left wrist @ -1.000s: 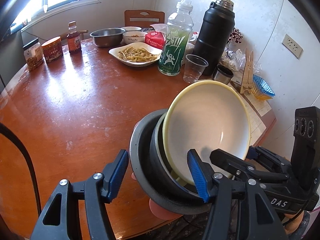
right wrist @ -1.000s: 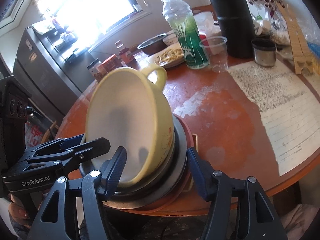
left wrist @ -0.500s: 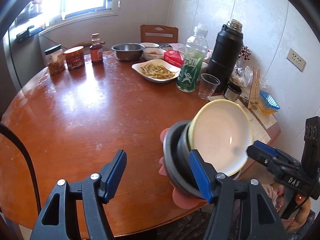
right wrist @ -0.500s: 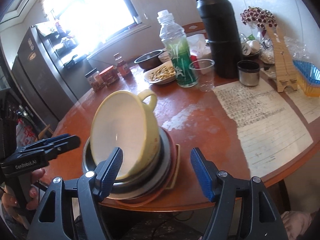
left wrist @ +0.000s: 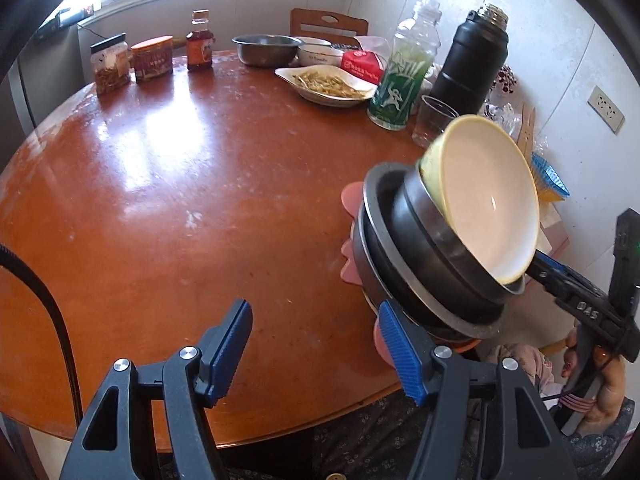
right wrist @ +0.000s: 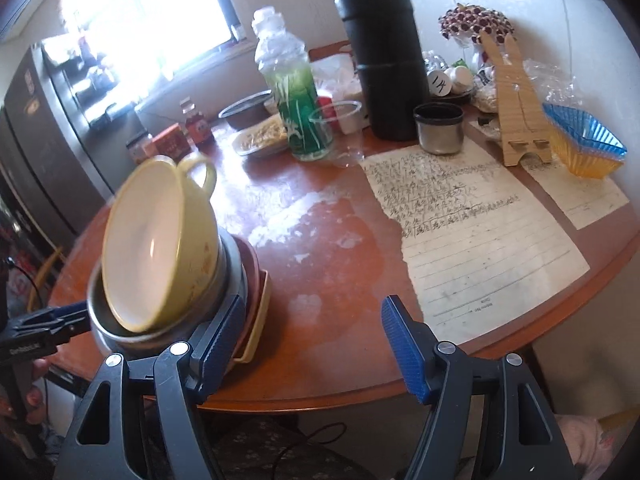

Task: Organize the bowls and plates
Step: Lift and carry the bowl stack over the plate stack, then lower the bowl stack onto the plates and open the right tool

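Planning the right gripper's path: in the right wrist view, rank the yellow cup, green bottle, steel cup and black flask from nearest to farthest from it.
1. Yellow cup, left, atop the tilted stack.
2. Steel cup and green bottle, mid-table: too close to call.
3. Black flask, behind the steel cup, by the wall.

Right gripper is open.

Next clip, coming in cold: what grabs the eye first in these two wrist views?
A tilted stack of nested dishes at the near edge of the round wooden table: a yellow cup with a white inside leans in dark metal bowls over a pinkish plate. At the far side, a tall black flask and a green bottle rise over the clutter, with handwritten paper on the right.
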